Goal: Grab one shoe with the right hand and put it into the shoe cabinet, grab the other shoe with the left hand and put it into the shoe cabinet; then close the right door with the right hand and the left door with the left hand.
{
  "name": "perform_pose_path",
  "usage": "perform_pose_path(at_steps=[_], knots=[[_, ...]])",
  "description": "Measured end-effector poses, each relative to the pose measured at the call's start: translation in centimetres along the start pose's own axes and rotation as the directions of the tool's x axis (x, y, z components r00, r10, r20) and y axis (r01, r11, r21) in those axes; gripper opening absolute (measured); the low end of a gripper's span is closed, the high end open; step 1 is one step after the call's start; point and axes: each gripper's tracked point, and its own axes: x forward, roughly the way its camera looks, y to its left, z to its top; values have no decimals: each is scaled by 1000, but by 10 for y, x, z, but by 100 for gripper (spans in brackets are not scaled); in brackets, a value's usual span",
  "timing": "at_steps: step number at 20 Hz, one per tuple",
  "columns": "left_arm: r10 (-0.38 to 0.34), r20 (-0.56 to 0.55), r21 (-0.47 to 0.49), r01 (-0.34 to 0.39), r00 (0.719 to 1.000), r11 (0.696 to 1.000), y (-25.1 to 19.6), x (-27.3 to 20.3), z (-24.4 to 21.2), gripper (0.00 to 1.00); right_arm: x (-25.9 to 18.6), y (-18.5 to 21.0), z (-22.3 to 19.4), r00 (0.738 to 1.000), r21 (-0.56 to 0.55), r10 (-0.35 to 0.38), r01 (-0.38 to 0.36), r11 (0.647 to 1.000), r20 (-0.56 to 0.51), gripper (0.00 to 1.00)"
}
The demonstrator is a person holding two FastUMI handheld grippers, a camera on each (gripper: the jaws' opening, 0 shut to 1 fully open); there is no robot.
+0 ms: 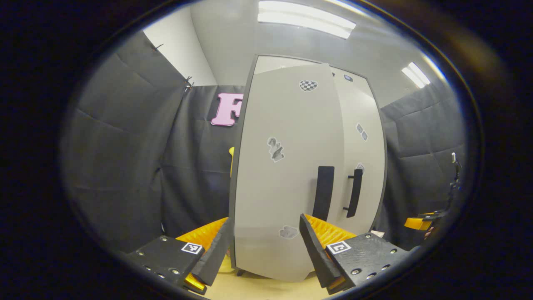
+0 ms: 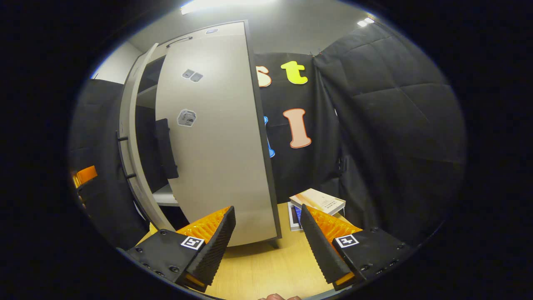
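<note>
facing the shoe cabinet point(image 1: 291, 166) in the left gripper view, the left tongs point(image 1: 266, 246) stand wide open and hold nothing, one finger on each side of the left door point(image 1: 283, 137). that door stands partly open; its dark handle point(image 1: 323, 192) lies beside the right door's handle point(image 1: 354, 192). in the right gripper view, the right tongs point(image 2: 266, 237) are likewise wide open and empty, before the right door point(image 2: 216, 137). shoes cannot be made out. books point(image 2: 318, 202) lie on the table point(image 2: 266, 266).
</note>
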Motion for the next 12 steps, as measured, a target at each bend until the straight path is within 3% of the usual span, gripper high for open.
perform_pose_path(at_steps=[6, 12], knots=[[39, -36, -17, -40, 999, 999, -2, -33, -26, 89, 6, 47, -15, 992, -34, 121, -123, 992, -46, 98], [24, -74, -24, -26, 997, 999, -6, -42, -46, 90, -1, 65, -28, 985, -52, 157, -161, 986, -70, 98]])
